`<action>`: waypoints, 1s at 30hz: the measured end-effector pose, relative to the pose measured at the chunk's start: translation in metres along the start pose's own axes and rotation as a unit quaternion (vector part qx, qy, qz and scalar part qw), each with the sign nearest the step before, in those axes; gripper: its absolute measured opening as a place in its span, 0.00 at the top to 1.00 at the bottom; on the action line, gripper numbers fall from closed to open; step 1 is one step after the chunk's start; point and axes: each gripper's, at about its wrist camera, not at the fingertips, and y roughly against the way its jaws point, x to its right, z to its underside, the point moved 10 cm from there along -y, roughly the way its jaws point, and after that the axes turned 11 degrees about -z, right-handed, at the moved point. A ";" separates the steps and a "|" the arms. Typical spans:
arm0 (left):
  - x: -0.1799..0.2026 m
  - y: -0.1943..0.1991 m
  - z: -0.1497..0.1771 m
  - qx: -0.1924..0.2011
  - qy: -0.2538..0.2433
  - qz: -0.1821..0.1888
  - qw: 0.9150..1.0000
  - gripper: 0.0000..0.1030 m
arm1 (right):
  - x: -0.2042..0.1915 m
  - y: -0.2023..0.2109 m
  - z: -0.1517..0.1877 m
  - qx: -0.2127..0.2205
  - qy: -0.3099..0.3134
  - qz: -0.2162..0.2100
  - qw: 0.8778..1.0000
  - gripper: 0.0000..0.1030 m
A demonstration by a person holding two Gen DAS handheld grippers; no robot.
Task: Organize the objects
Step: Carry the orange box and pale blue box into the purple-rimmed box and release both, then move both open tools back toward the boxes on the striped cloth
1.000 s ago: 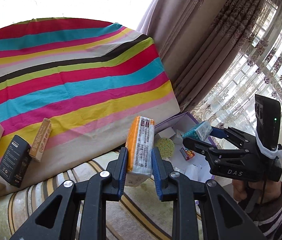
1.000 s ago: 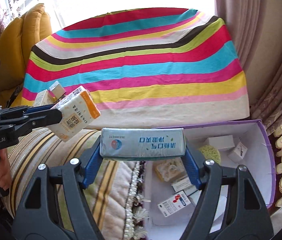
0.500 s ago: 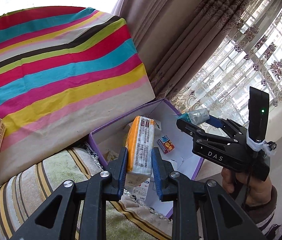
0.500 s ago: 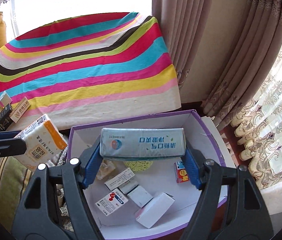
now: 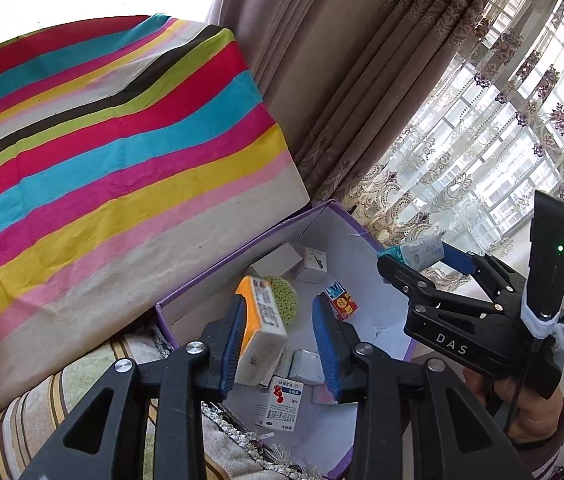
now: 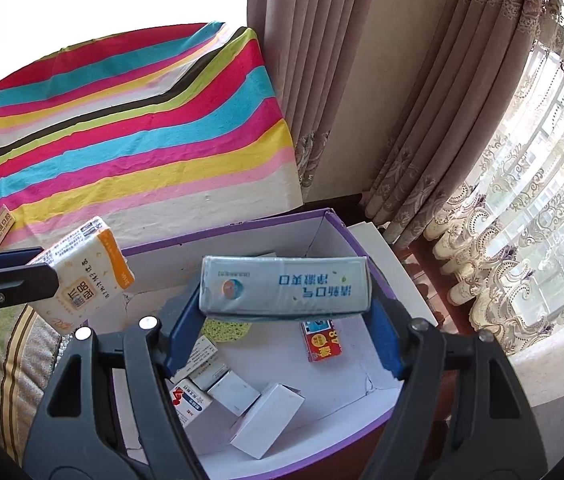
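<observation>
1. The tissue pack [image 5: 260, 332], orange along one edge, looks light and soft (a plastic wrap over paper, so it squashes and could slide); its broad flat sides are the natural place to pinch it. It hangs above the purple box [image 5: 186, 288], over the near-left corner of the box's open top.
2. The left gripper [image 5: 280, 338] is opening its jaws: the pack leans on the left pad alone, with clear space to the right pad, so nothing clamps it and it appears about to drop into the box.
3. The mask pack [image 6: 285, 289], pale blue and long, also looks light and yielding; it is held by its two short ends, which keeps it level. It sits above the middle of the box.
4. The right gripper [image 6: 285, 308] is clenched on that pack, both blue pads pressing its ends.
5. Both grippers tilt steeply down toward the box. In the left view a hand [image 5: 521, 404] holds the right tool's grip, beside the box's right wall.
6. Small cartons [image 6: 266, 420] and a yellow sponge [image 6: 228, 329] already lie inside the box.
</observation>
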 end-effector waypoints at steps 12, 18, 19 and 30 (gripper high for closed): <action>-0.023 0.016 0.003 0.017 0.040 -0.004 0.999 0.50 | -0.007 0.001 0.000 -0.002 0.004 -0.010 1.000 0.20; -0.034 0.029 0.006 0.030 0.045 -0.011 0.998 0.47 | -0.016 0.004 -0.002 0.000 0.015 -0.013 1.000 0.19; -0.035 0.030 0.006 0.032 0.047 -0.012 0.998 0.47 | -0.017 0.005 -0.002 0.001 0.016 -0.014 1.000 0.19; -0.064 0.053 0.015 0.049 0.073 -0.023 0.996 0.46 | -0.037 0.009 -0.007 0.003 0.036 -0.022 0.999 0.19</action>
